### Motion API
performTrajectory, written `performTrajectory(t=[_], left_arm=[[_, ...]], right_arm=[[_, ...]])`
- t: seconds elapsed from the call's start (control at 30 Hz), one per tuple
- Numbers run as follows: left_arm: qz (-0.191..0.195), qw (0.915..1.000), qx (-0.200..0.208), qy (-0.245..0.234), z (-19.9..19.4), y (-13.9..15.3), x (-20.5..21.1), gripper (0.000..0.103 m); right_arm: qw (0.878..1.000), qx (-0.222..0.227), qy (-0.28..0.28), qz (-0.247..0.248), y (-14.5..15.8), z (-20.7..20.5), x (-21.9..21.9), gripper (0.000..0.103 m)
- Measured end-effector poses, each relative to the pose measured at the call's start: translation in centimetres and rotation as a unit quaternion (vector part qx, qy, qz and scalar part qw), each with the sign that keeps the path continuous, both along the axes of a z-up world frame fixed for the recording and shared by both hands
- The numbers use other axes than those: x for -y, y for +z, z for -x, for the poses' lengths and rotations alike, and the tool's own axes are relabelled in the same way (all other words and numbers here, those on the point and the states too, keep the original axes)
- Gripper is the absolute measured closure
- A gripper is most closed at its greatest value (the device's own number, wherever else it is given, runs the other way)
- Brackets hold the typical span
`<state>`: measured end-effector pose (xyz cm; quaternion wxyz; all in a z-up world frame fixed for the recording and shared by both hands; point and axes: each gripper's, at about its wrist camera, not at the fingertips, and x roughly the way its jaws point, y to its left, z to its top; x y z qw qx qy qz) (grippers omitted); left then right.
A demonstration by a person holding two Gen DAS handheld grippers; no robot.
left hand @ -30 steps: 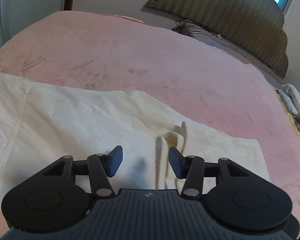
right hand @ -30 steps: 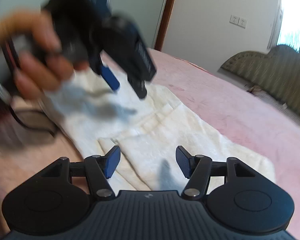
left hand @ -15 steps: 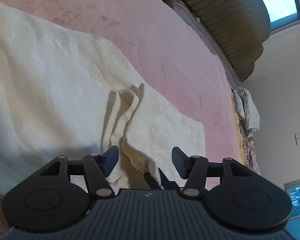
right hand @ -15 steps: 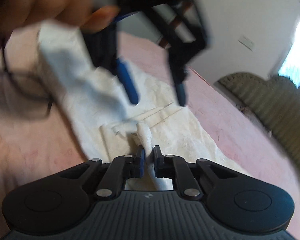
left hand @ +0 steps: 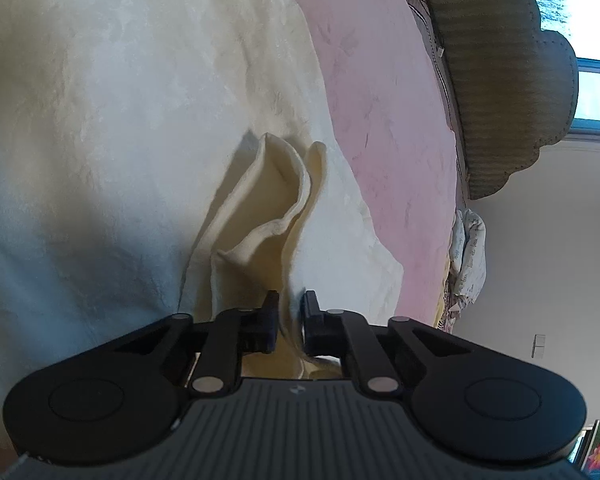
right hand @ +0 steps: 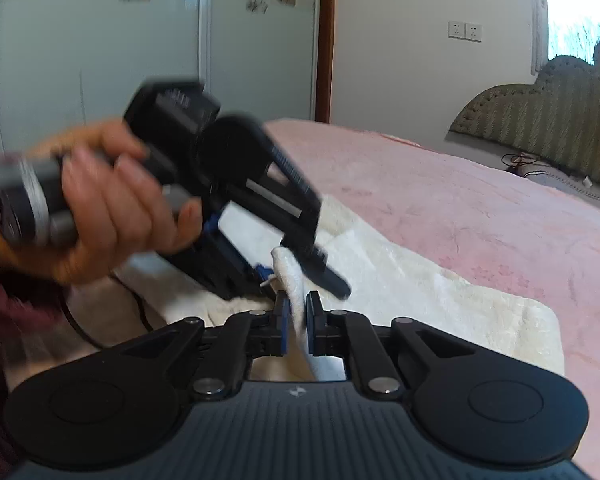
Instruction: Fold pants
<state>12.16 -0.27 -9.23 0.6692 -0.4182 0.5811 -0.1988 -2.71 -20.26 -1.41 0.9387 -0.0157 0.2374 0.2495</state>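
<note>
Cream-white pants [left hand: 112, 120] lie spread on a pink bed [left hand: 384, 92]. My left gripper [left hand: 291, 320] is shut on a raised fold of the pants' edge [left hand: 276, 216], which stands up in a ridge ahead of the fingers. My right gripper [right hand: 298, 322] is shut on another pinch of the same pants [right hand: 400, 280] close by. The left gripper [right hand: 300, 268], held by a hand [right hand: 112, 216], shows blurred just ahead in the right wrist view, its tips touching the cloth beside my right fingers.
A padded olive headboard [left hand: 496, 80] runs along the far side of the bed, with a window [left hand: 596, 84] behind it. Patterned bedding [left hand: 466, 256] lies bunched at the bed's corner. Wardrobe doors [right hand: 140, 52] and a cable [right hand: 128, 308] are at the left.
Both grippers were open above the flat pants; the right closed on the cloth first, then the left came down and closed on a fold next to it.
</note>
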Motion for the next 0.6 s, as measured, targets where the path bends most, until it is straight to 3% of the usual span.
performTrajectory(t=[0.13,0.23,0.27,0.3,0.37,0.4,0.47,0.53,0.6], left_arm=[[-0.057,0.9961,0.065,-0.018,0.7,1.8,0.7,0.101],[-0.097,0.9892,0.107,-0.023,1.2,3.1,0.8,0.101],[-0.113,0.986,0.121,-0.019,1.5,3.7,0.8,0.101],[-0.124,0.9833,0.132,-0.015,1.6,4.0,0.6,0.101],[-0.147,0.9781,0.147,-0.007,2.2,4.6,0.2,0.103],[-0.153,0.9766,0.152,-0.002,2.3,4.8,0.0,0.103],[-0.149,0.9761,0.158,-0.007,2.3,5.0,-0.3,0.103],[-0.131,0.9811,0.143,-0.006,2.4,4.5,-0.9,0.103],[-0.105,0.9846,0.139,-0.017,2.3,4.4,-1.1,0.103]], right_arm=[[0.989,-0.052,-0.022,-0.14,-0.3,-2.2,3.9,0.094],[0.976,-0.102,-0.009,-0.191,-1.8,-3.2,4.9,0.094],[0.975,-0.099,-0.008,-0.199,-2.0,-3.0,5.0,0.094],[0.98,-0.091,-0.029,-0.176,-2.0,-3.0,4.7,0.094],[0.991,-0.085,-0.077,-0.075,-2.1,-3.5,2.9,0.094],[0.992,-0.089,-0.076,-0.049,-2.4,-3.9,2.1,0.094],[0.992,-0.105,-0.043,-0.061,-3.0,-4.3,0.9,0.094],[0.992,-0.114,-0.018,-0.058,-3.6,-4.4,-0.5,0.094],[0.994,-0.092,-0.042,-0.025,-3.6,-3.9,-1.5,0.094]])
